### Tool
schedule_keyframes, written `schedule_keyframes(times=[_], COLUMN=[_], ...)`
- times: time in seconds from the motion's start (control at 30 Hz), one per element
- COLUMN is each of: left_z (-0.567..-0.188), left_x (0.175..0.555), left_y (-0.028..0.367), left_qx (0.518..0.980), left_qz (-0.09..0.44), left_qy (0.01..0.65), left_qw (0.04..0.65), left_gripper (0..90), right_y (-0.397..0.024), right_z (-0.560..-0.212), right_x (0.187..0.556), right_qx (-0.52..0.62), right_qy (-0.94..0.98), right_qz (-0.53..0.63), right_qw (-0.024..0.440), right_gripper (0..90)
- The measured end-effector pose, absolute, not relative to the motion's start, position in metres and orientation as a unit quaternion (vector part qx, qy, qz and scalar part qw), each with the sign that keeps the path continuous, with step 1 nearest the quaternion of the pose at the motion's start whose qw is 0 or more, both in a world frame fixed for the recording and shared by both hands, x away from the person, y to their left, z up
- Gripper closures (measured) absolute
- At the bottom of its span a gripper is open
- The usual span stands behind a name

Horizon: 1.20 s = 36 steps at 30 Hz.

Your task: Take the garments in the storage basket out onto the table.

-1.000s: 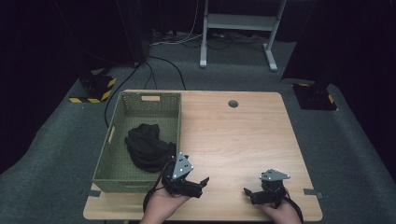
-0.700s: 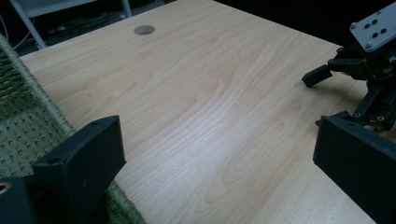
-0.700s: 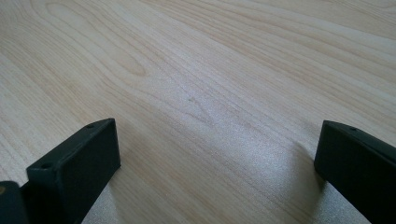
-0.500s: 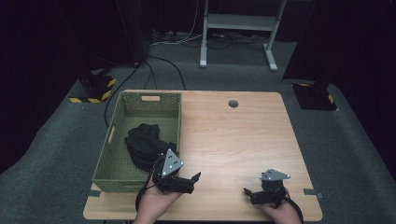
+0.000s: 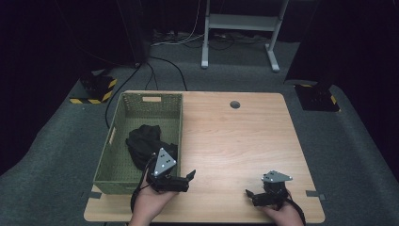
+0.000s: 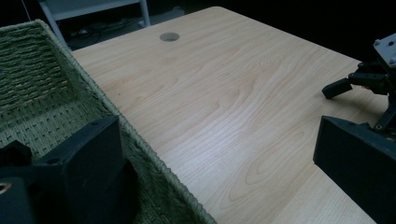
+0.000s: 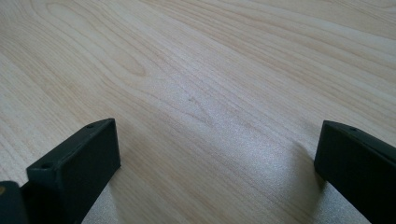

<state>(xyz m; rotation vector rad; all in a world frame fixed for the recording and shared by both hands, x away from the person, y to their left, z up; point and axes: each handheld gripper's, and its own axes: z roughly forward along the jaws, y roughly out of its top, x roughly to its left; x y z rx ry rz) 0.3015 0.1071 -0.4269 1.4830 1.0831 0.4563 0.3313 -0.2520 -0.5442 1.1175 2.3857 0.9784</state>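
Left gripper (image 5: 188, 178): black body, two blocky black jaws with small screw holes in flat faces; grey three-cornered plate on top, pale dots at its corners; black cable looping from rear.
Right gripper (image 5: 250, 194): same black build, grey three-cornered plate on top, black cable trailing behind.
Left hand (image 5: 151, 203), right hand (image 5: 282, 214): bare, no sleeves in sight.

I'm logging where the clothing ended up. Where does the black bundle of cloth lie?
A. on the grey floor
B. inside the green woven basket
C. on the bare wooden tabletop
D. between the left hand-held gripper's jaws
B: the black bundle of cloth lies inside the green woven basket.
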Motion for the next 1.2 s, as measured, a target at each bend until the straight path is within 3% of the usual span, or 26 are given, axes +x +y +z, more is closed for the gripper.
schedule_keyframes(times=[1.2], left_z=[-0.427], left_x=[0.304], left_y=[0.149], left_qx=[0.595], left_qz=[0.221], left_qy=[0.514], left_qw=[0.577], left_gripper=[2.1], right_y=[-0.252], right_z=[-0.544], right_x=[0.331], right_qx=[0.392], right_qy=[0.837], right_qz=[0.344], right_qw=[0.164], right_gripper=[0.0])
